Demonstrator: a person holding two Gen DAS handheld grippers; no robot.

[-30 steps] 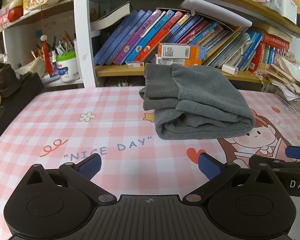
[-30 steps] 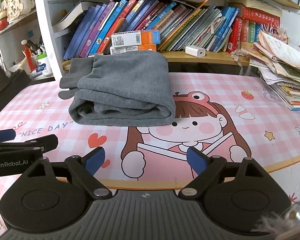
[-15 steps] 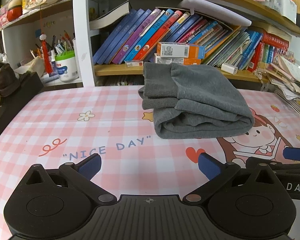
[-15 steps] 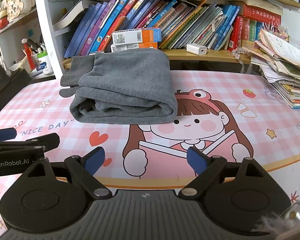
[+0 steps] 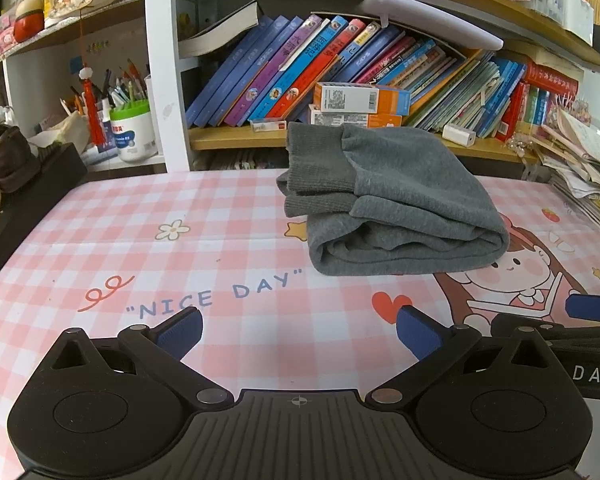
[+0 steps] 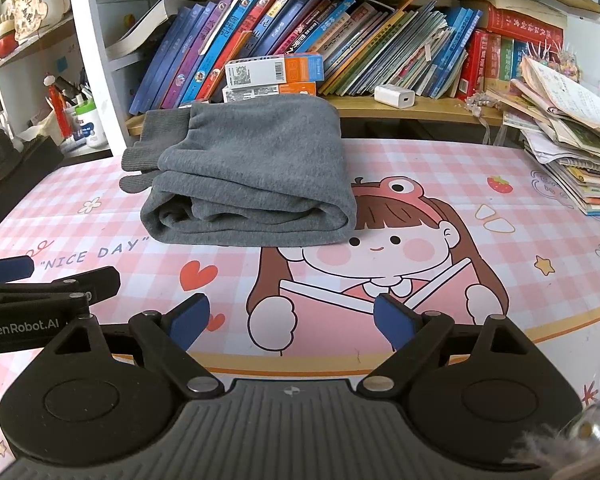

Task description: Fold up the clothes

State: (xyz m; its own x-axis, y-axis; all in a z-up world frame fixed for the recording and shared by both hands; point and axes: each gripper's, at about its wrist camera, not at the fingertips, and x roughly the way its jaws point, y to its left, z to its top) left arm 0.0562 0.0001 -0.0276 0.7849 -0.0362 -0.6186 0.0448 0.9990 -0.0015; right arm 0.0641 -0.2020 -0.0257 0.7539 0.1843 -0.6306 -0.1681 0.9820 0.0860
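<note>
Trousers (image 6: pixel 252 184) folded, cuffs pointing left

Right gripper (image 6: pixel 291 322) hovers with jaws spread wide and empty, well short of the folded grey garment (image 6: pixel 248 184) lying on the surface (image 6: pixel 480 184)

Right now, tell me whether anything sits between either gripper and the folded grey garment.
Nothing visible does. Only bare pink checked tablecloth lies between the open left gripper and the grey garment, and likewise ahead of the open right gripper.
</note>
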